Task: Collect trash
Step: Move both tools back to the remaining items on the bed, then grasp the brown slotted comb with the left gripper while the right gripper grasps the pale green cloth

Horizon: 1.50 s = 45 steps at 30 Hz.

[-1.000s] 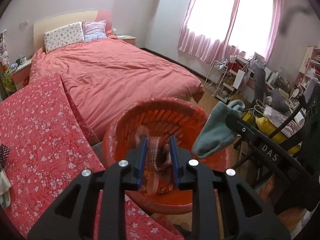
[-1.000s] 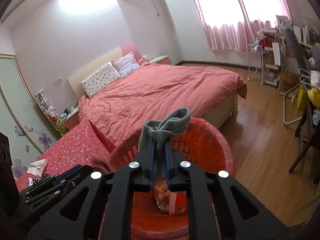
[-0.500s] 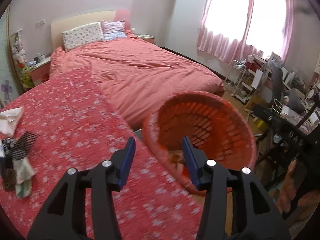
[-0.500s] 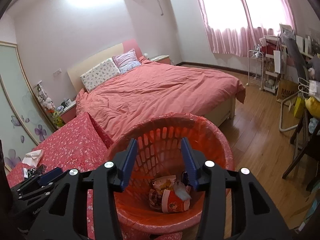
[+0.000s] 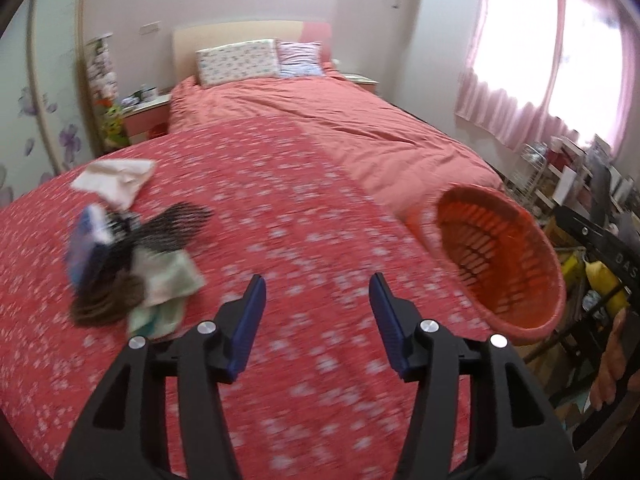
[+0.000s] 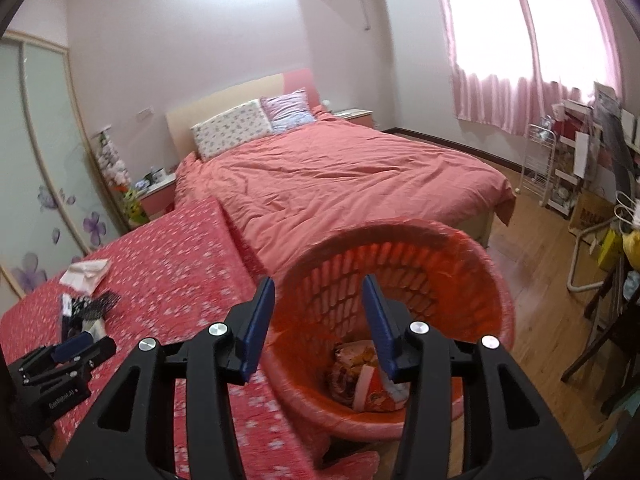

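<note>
Left tool (image 5: pixel 317 294) is being opened, empty, over floral bench (image 5: pixel 304 216); right tool (image 6: pixel 319 300) is being held apart above slatted orange basket (image 6: pixel 472 256)

1. The orange basket (image 6: pixel 476 264) stood just off the edge of my red flowered cover, its slatted plastic wall upright and its mouth open.
2. Crumpled snack wrappers (image 6: pixel 368 380), red, orange and white, lay at its bottom.
3. A small heap of trash (image 5: pixel 132 264) sat on the cover, well apart from the basket: a dark mesh piece on top, a pale green cloth (image 5: pixel 168 288) beneath, a brown clump and something blue at its side, all blurred.
4. A white crumpled tissue (image 5: pixel 116 180) lay just beyond the heap.
</note>
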### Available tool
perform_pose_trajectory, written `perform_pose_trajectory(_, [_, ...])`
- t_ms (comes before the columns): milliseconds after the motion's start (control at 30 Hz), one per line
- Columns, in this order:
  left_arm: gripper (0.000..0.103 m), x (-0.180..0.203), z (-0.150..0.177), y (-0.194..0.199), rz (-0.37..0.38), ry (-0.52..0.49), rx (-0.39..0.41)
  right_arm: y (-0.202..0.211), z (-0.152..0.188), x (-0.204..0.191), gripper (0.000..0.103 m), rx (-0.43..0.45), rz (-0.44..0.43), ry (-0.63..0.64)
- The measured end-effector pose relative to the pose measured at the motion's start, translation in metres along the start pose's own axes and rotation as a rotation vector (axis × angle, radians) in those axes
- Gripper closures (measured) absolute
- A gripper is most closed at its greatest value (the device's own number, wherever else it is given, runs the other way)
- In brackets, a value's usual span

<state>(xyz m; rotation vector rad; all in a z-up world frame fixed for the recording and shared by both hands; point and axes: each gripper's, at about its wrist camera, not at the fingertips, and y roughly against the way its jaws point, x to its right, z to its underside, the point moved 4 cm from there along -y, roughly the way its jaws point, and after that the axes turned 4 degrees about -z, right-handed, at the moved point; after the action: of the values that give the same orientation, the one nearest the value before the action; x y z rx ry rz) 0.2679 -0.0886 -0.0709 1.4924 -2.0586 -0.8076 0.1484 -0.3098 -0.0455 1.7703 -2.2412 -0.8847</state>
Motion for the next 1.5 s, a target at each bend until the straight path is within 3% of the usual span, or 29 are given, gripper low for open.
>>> perform_pose_trajectory(467, [0.049,-0.128,0.023,0.012,-0.196,0.217,-0.015,-0.013,0.032,-0.072,0.057,-0.09,-0.11,0.099])
perform_pose_trajectory(667, [0.049,-0.136,0.018,0.005,-0.199,0.239,-0.023,-0.019,0.043,-0.098,0.057,-0.122,-0.133,0.134])
perform_pose_trajectory(900, [0.057,-0.144,0.017,-0.006,-0.222,0.26,-0.056,-0.018,0.049,-0.107,0.057,-0.134,-0.13,0.158])
perform_pose_trajectory(1200, [0.055,-0.189,0.05,0.017,-0.261,0.305,-0.083,-0.021,0.054,-0.125,0.057,-0.145,-0.151,0.181])
perform_pose_trajectory(1400, [0.054,-0.235,0.077,0.036,-0.337,0.357,-0.102,-0.024,0.06,-0.144,0.057,-0.16,-0.181,0.203])
perform_pose_trajectory(1500, [0.052,-0.251,0.084,0.046,-0.32,0.403,-0.098,-0.025,0.064,-0.156,0.057,-0.167,-0.196,0.218])
